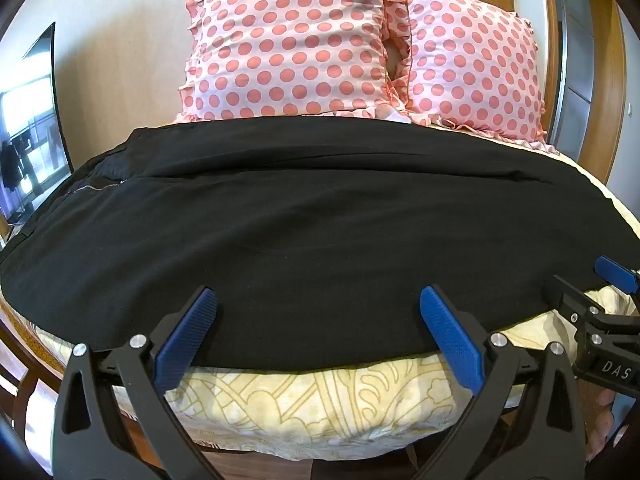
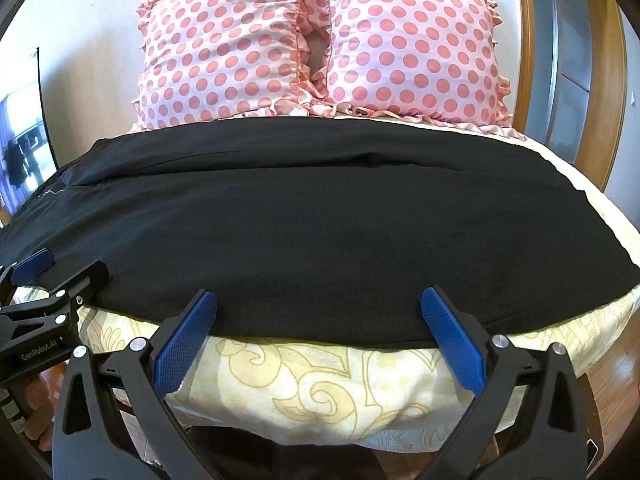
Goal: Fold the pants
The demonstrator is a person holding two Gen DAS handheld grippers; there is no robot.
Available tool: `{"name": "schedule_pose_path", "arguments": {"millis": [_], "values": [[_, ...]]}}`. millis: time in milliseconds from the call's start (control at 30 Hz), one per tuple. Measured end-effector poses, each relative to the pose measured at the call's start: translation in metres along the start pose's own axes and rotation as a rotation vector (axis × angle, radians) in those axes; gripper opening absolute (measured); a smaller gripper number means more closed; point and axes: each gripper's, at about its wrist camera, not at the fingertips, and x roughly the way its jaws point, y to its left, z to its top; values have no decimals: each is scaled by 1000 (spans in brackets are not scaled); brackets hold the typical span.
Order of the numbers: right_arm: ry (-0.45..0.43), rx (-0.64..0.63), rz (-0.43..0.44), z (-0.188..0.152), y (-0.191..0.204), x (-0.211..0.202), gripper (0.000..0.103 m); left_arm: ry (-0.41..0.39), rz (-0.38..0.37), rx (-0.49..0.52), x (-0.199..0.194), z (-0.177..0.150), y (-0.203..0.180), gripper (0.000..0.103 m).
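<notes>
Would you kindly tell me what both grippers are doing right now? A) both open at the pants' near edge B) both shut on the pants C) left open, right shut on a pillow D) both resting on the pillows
A: the left gripper and right gripper each show blue fingers spread wide at the near edge of the black pants, pinching no fabric.

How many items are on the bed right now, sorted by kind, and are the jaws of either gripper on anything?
Black pants: 1
Polka-dot pillows: 2
Total: 3
Left gripper and right gripper: jaws open, holding nothing.
</notes>
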Motion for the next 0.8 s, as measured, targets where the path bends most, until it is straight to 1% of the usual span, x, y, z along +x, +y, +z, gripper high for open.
{"name": "schedule_pose_path", "arguments": {"millis": [800], "values": [[-3,1,0,-2,-1,0,102,5,1,1,0,0,0,101]]}}
